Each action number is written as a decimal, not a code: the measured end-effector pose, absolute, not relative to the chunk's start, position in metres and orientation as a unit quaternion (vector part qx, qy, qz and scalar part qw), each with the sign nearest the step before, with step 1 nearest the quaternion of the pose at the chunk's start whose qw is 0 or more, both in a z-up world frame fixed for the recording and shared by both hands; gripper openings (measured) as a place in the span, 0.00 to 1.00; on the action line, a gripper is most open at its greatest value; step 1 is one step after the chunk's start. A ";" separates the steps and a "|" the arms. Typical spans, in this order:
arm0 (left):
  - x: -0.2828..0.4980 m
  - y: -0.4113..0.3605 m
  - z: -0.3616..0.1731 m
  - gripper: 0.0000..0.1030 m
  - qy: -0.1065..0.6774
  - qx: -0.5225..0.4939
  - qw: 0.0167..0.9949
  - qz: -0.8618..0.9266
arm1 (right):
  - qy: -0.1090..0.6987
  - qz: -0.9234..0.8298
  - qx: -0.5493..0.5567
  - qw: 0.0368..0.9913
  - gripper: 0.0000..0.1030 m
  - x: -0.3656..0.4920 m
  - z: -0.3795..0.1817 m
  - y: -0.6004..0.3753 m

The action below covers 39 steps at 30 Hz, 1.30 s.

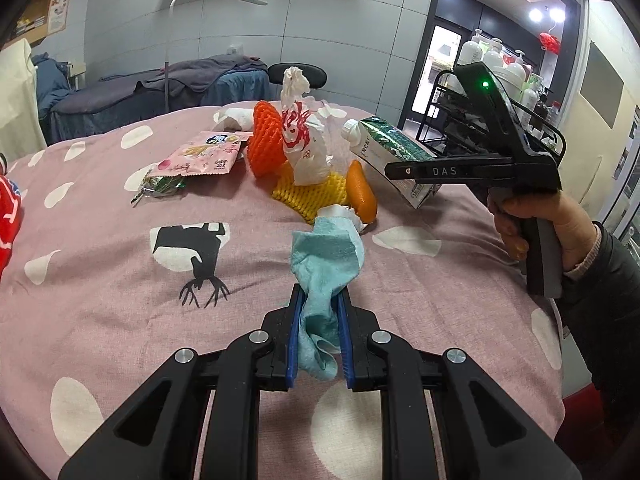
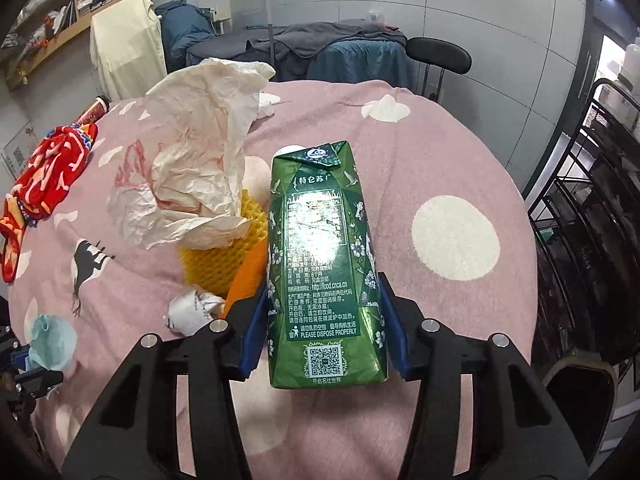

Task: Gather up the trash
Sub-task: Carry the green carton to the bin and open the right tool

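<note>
Near the bedspread's (image 2: 460,152) edge, right gripper (image 2: 322,344) clasps carton (image 2: 320,264); left gripper (image 1: 320,332) pinches tissue (image 1: 326,256).

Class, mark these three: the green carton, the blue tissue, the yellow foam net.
green carton (image 2: 324,264), right wrist view, printed front panel.
blue tissue (image 1: 326,256), left wrist view, crumpled upper part.
yellow foam net (image 1: 308,196), left wrist view, mesh front.

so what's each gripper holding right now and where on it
The left gripper is shut on the blue cloth, pinched at its bunched near end. The right gripper has the green carton between its pads, at the lower sides near the base.
</note>
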<state>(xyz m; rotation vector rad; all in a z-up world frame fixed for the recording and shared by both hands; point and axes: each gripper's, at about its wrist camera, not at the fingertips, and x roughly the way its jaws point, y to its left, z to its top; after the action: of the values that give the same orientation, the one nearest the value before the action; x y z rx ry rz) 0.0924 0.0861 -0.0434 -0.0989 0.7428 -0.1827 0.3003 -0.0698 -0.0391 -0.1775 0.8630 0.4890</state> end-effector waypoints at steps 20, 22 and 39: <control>0.107 0.017 -0.024 0.16 0.343 -0.037 0.924 -0.162 | 0.348 0.180 0.004 0.920 0.49 0.181 -0.003 -0.177; 0.108 0.008 -0.021 0.16 0.341 -0.035 0.924 -0.171 | 0.344 0.166 0.010 0.924 0.49 0.173 -0.003 -0.190; 0.121 -0.052 -0.013 0.16 0.337 -0.026 0.911 -0.236 | 0.373 0.001 0.079 0.924 0.49 0.150 -0.046 -0.304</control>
<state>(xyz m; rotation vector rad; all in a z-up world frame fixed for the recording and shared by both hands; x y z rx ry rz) 0.1215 -0.0516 -0.0127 -0.0544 0.6945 -0.4864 0.1503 -0.3040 -0.0464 0.1619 0.7656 0.0022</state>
